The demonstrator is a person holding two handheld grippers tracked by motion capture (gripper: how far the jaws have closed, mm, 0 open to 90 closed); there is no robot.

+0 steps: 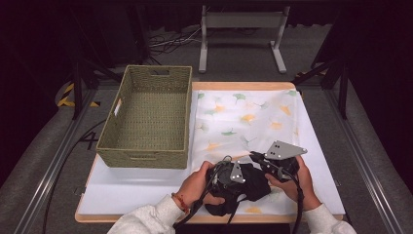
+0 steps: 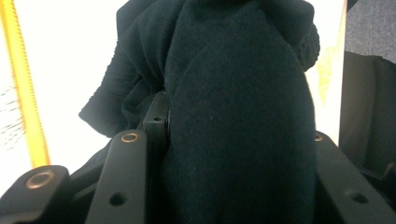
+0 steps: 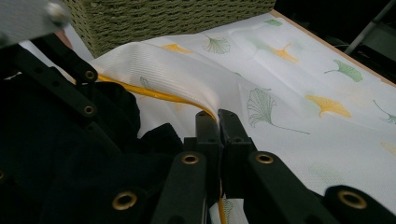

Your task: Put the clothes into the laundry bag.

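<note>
At the near edge of the bench, the left gripper (image 1: 233, 171) clamps a crumpled black knitted garment (image 2: 233, 116) while the right gripper (image 3: 217, 116) pinches the yellow-trimmed, ginkgo-leaf-printed white cloth (image 3: 299, 79) (jaws nearly closed) beside a woven green basket (image 1: 146, 114).

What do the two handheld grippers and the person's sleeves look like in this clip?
Both the left gripper and the right gripper are black, with brass-coloured rivets on the jaws, grey three-cornered plates on top and trailing black cables. The sleeves are light grey-white, and a reddish bracelet sits on the left wrist.
</note>
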